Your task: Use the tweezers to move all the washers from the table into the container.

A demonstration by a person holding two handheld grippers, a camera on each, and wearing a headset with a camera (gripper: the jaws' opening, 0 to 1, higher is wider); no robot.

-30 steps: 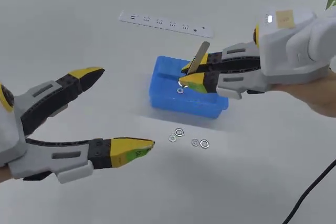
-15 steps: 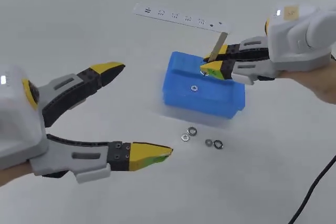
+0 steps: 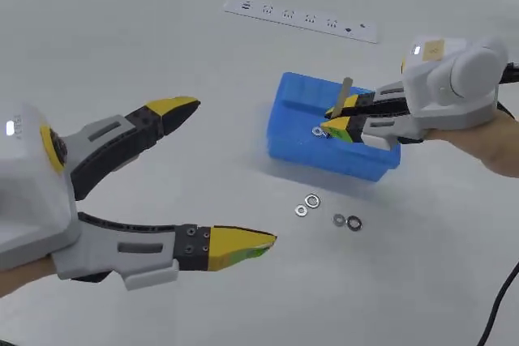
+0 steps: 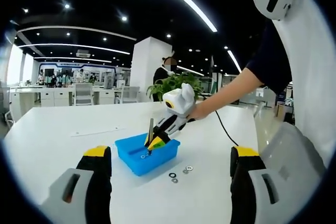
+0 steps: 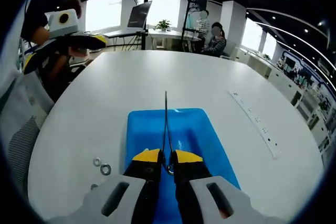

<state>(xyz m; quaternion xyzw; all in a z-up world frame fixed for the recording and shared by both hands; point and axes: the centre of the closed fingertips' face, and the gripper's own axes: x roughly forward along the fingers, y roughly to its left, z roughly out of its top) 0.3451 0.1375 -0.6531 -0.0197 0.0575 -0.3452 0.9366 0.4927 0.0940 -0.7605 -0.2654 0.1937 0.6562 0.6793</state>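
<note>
While the fingers of the right gripper (image 3: 334,121) were clamped on the thin metal tweezers (image 3: 345,92) over the blue plastic container (image 3: 302,101), four small metal washers (image 3: 312,201) lay on the white tabletop (image 3: 162,30) just beside it — the next pick would want the tips lowered squarely astride one rim. The left gripper (image 3: 229,173) hung with its fingers wide apart, best kept clear.

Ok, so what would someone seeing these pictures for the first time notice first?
Probably the bright blue container in the middle of the white table, with the right gripper over it, shut on the tweezers. Next, the left gripper, wide open and large in the head view's foreground, and four small washers lying just in front of the container.
</note>
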